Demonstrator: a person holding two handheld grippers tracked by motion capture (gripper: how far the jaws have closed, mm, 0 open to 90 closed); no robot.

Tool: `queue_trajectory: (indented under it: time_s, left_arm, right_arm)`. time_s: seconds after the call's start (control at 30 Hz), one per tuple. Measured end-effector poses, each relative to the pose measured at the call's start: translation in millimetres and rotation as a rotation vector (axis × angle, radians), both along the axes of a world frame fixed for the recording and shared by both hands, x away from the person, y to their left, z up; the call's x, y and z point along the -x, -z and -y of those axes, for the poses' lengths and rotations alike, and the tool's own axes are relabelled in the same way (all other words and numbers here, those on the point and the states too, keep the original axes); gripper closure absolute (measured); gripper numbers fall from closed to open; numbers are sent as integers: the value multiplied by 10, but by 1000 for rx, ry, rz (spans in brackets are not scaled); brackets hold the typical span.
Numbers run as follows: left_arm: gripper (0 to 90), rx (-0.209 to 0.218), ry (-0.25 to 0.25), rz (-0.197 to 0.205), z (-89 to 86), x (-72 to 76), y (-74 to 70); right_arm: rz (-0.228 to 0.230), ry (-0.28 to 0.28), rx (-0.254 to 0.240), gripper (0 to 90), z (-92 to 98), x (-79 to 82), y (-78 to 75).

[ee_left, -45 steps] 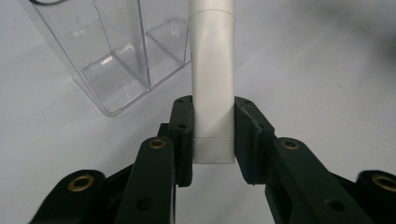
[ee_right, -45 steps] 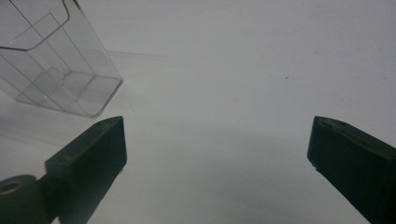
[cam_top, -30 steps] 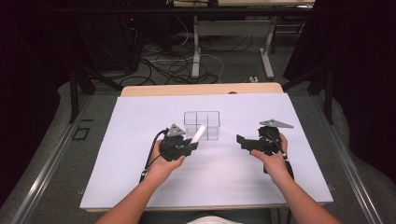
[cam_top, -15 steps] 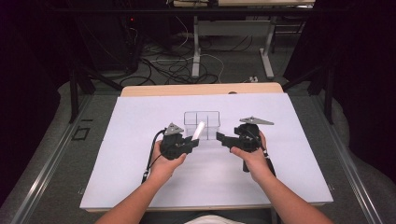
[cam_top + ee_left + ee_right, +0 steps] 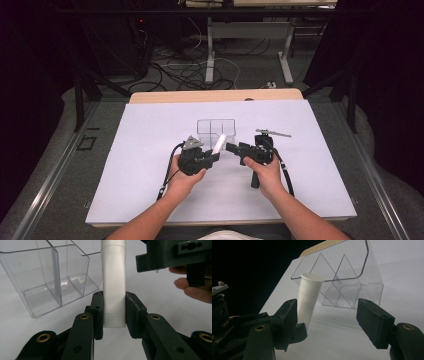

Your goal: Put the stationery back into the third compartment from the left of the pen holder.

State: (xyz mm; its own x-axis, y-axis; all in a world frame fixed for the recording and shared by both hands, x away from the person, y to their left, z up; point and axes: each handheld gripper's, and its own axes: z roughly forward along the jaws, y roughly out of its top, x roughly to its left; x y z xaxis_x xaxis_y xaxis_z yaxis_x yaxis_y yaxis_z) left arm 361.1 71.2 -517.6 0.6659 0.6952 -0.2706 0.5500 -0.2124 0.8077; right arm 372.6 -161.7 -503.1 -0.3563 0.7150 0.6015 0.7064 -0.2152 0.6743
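A white sheet [image 5: 150, 165] is covering the bench [image 5: 215, 96], and cables [image 5: 200, 70] are lying on the dark floor at 12 o'clock. A clear box [image 5: 216, 128] is sitting mid-bench. The left gripper [image 5: 113, 308] is squeezing a white tube [image 5: 113, 285] at the box's 6 o'clock. The right gripper [image 5: 327, 315] is holding its fingers wide apart, gripping nothing.

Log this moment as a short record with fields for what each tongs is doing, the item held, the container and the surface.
left tongs: shut on the white tube, gripping its flat lower end
right tongs: open, beside the tube's upper part, not closed on it
white tube: capped, tilted up toward the organizer
clear divided organizer: upright on the table, compartments look empty
surface: white table cover
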Motion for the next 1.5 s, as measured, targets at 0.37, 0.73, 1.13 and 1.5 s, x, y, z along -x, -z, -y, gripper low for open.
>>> queue_trajectory:
  time_s: [0.37,0.73,1.13,1.5]
  left_arm:
    - [709,4,49,11,175,58,68]
    - [709,13,79,21,216,111,57]
    - [708,4,102,25,234,114,72]
    - [708,17,124,16,262,132,78]
  right_arm:
    - [-77,-25,-126,448,15,-6,99]
    - [-108,-42,-167,570,15,-1,153]
    - [-150,-33,-188,633,25,-24,186]
    - [-163,-23,-183,658,40,-33,201]
